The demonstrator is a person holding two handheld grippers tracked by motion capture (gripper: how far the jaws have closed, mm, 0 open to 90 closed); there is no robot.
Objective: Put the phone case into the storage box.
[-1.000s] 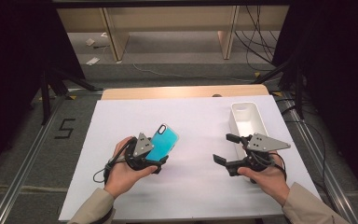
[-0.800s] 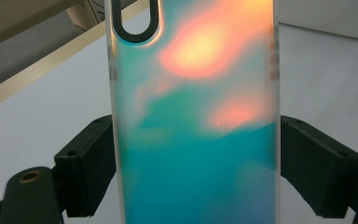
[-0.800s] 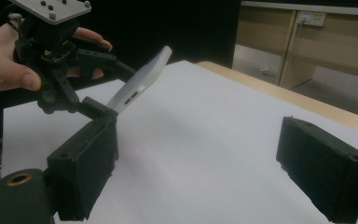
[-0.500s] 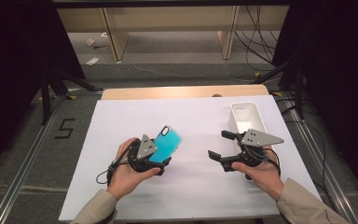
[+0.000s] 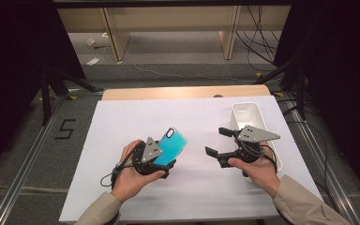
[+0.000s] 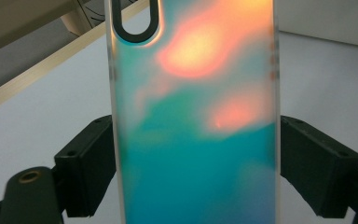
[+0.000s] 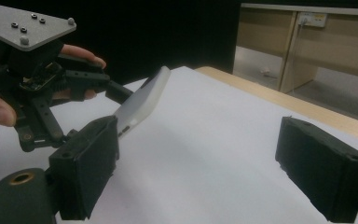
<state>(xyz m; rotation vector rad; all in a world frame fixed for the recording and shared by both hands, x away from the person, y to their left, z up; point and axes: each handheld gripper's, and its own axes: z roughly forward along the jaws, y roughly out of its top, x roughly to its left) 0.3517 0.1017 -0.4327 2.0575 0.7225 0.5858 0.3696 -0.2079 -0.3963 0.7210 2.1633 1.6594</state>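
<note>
The left claw point(image 6: 198, 163) grips a teal-and-orange phone case point(image 6: 196, 116) by its long edges — camera cutout up — above the white worktop point(image 6: 326, 84).

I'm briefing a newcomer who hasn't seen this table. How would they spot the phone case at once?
Start at the white table. On its left half the left gripper is clamped on the phone case, tilted up off the surface. Unlike the plain white tray on the right, it is glossy teal with a camera cutout on top.
</note>
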